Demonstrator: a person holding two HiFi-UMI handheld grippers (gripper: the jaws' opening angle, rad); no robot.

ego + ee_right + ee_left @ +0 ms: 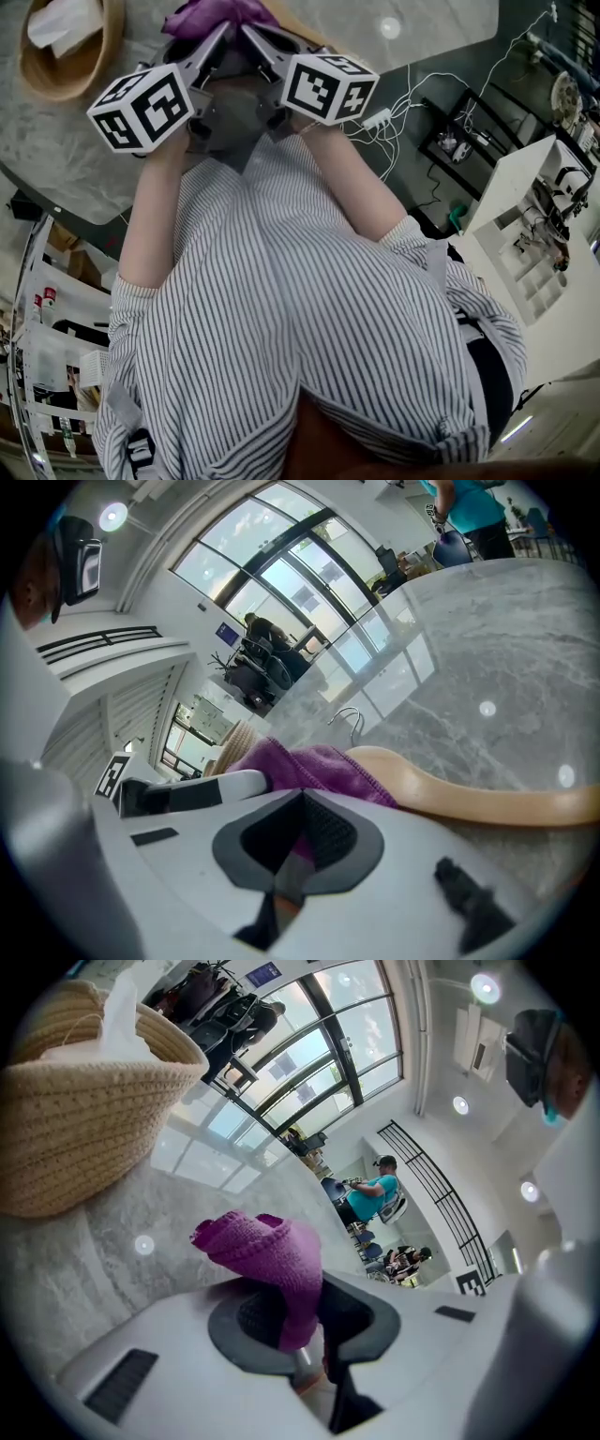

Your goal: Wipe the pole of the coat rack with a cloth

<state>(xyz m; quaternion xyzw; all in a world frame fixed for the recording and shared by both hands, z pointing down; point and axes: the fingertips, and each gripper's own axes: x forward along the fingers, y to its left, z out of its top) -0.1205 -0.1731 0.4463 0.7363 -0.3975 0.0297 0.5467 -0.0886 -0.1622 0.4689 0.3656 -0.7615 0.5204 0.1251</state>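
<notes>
A purple cloth (220, 14) is bunched over the grey marble table (56, 141), at the top of the head view. Both grippers meet at it. My left gripper (217, 37) is shut on one fold; in the left gripper view the cloth (272, 1260) rises out of the closed jaws of that gripper (295, 1321). My right gripper (251, 36) is shut on the other side, with the cloth (309, 766) lying across its jaws (300, 834). The left gripper's body (187, 794) shows beside it. No coat rack pole is in view.
A woven basket (66, 47) holding white paper stands on the table at left, also seen close by (84, 1119). A wooden hanger (469, 799) lies just past the cloth. White shelving (525, 234) and floor cables (403, 103) are at right. A person (370, 1194) stands far off.
</notes>
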